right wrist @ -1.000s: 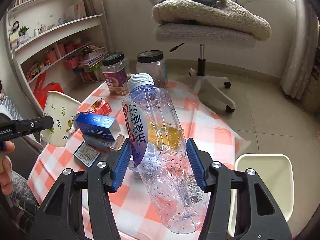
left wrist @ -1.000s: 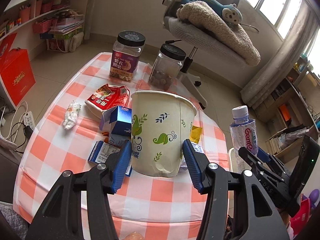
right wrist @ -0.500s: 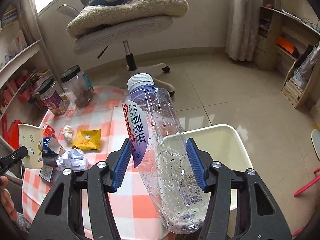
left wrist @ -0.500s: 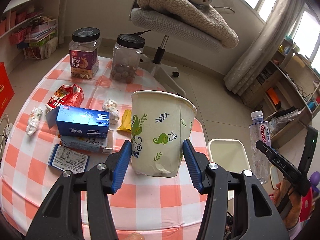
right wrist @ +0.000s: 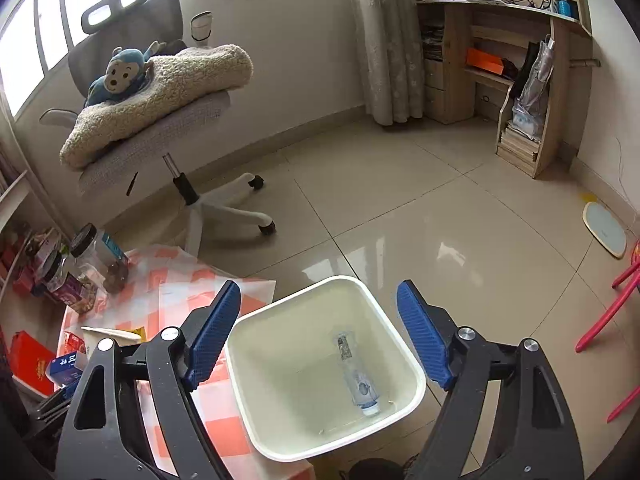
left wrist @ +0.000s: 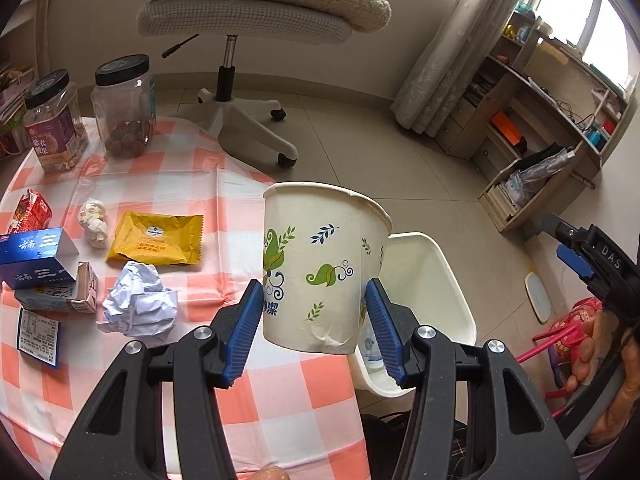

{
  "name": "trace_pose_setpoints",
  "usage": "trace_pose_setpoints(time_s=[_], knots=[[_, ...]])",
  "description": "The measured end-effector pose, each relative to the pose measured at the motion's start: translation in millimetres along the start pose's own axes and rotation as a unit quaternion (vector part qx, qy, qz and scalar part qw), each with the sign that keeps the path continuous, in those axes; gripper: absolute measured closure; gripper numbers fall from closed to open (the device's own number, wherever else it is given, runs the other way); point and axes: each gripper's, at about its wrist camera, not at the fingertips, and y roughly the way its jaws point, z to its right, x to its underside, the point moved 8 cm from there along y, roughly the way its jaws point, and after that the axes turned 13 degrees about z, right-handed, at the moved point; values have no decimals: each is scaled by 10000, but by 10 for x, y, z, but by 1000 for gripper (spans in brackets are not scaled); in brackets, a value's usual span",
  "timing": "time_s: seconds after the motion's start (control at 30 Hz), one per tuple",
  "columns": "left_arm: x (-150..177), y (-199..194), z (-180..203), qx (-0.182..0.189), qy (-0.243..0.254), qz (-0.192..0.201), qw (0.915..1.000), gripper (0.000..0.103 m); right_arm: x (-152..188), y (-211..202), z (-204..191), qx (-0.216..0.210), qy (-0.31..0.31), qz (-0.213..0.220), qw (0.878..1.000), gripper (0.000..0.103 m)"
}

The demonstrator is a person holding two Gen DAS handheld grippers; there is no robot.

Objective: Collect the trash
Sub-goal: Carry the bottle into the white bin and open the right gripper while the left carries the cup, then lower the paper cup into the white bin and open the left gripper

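**Now: cup in L grip near bin, R empty over bin**

L gripper [left wrist: 314, 324]: fingers [left wrist: 244, 324] closed on the lower wall of the paper cup [left wrist: 324, 268], upright, held above the table edge, beside the white bin [left wrist: 444, 280]. R gripper [right wrist: 318, 332]: fingers spread wide, nothing between them, hovering over the bin; a clear bottle [right wrist: 356, 376] lies flat on the bin floor.

Handling, judged: cup = thin paper, very light, crushable; wall already shows creases near the base. The base ring is the stiffest part, so the low grip looks right; light squeeze only. Should drop freely once released over the opening.

Remaining on table [left wrist: 280, 396], likely trash: crumpled paper ball [left wrist: 138, 304], yellow wrapper [left wrist: 158, 238], small white wad [left wrist: 94, 222], blue box [left wrist: 34, 258], flattened carton [left wrist: 60, 296], red packet [left wrist: 30, 212]. All light and soft; wrapper is flat and slick, prob. needs an edge pinch.

Surface: orange/white check cloth, may bunch if dragged. Two black-lidded jars [left wrist: 86, 114] at far side, prob. not trash. Room: tile floor, office chair [right wrist: 160, 120] w/ blanket, shelving by the curtain.
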Motion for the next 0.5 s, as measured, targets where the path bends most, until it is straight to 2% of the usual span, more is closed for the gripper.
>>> trace_pose_setpoints(time_s=[0.3,0.5], knots=[[39,397,792,335,288,-285,9986,52,-190,-111,406,124,433,221,9987,19],[-73,313,994,349,542,-29,9979,51,-220,-149,454,178,431,308,9984,18]])
